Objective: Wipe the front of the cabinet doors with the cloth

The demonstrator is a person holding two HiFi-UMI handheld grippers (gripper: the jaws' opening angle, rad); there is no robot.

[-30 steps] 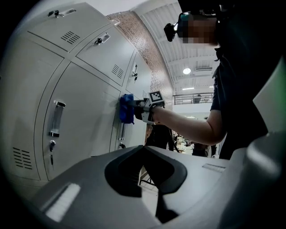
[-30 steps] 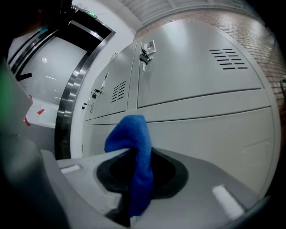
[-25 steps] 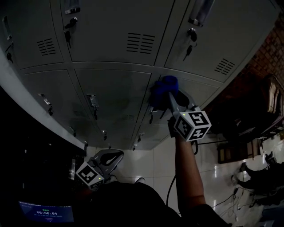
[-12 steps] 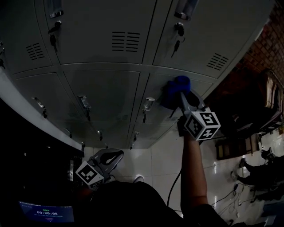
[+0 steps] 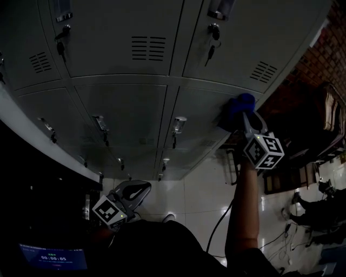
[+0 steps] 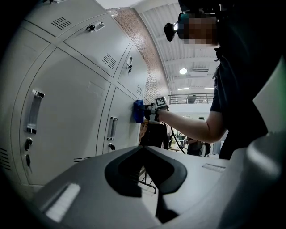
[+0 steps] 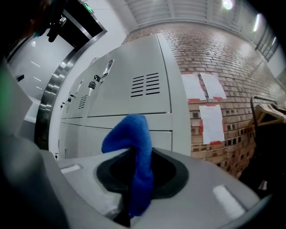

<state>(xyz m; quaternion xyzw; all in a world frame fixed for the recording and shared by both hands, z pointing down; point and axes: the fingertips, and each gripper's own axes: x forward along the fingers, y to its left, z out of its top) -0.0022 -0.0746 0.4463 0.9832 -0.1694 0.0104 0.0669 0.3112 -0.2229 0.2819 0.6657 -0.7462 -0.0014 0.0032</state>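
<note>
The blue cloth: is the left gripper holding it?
No, the blue cloth is pinched in the right gripper; the left gripper is shut on nothing.

Past second: I carried the right gripper [image 5: 246,120] and its blue cloth [image 5: 235,111] rightward across the cabinet door [image 5: 199,116], from handle side to right edge.

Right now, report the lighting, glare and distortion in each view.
Head view: badly underexposed, with the cabinet doors a dim grey and the cloth a dull blue patch. Left gripper view: brightly lit, with strong wide-angle bending of the door edges and black corners. Right gripper view: well lit, the cloth vivid blue, with ceiling lamp glare at the top.
</note>
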